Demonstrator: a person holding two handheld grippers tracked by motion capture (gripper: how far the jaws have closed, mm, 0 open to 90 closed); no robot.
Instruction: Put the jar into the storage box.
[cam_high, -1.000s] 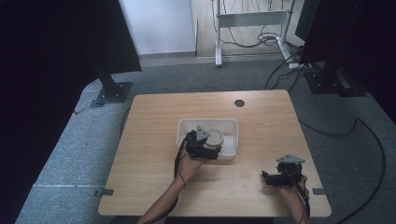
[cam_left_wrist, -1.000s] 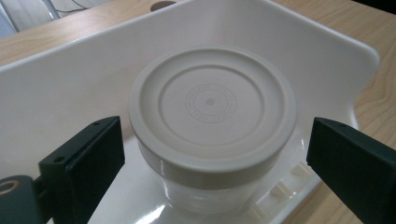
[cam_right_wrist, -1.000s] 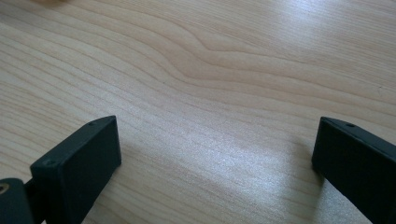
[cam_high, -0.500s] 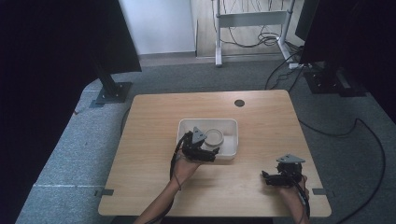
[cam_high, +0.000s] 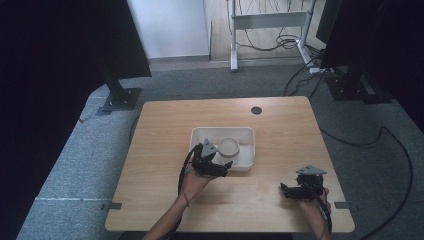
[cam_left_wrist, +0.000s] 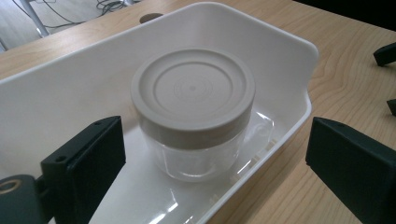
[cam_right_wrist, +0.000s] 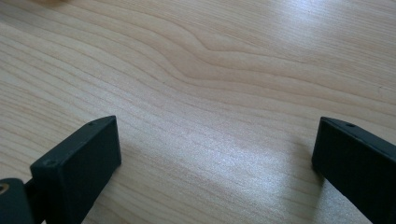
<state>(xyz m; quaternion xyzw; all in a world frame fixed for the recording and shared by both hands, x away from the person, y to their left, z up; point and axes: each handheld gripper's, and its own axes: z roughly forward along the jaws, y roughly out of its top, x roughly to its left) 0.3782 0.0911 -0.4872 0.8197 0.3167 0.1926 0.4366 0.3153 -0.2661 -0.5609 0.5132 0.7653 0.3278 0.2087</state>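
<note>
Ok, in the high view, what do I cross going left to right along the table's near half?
Left hand-held gripper → jar in the white bin → bare table → right hand-held gripper.

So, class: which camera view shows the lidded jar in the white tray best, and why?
The left gripper view: the jar appears close up, with its beige lid, clear body and place inside the white tray all plain. In the high view the jar is a small pale disc. The right gripper view looks at bare tabletop.
</note>
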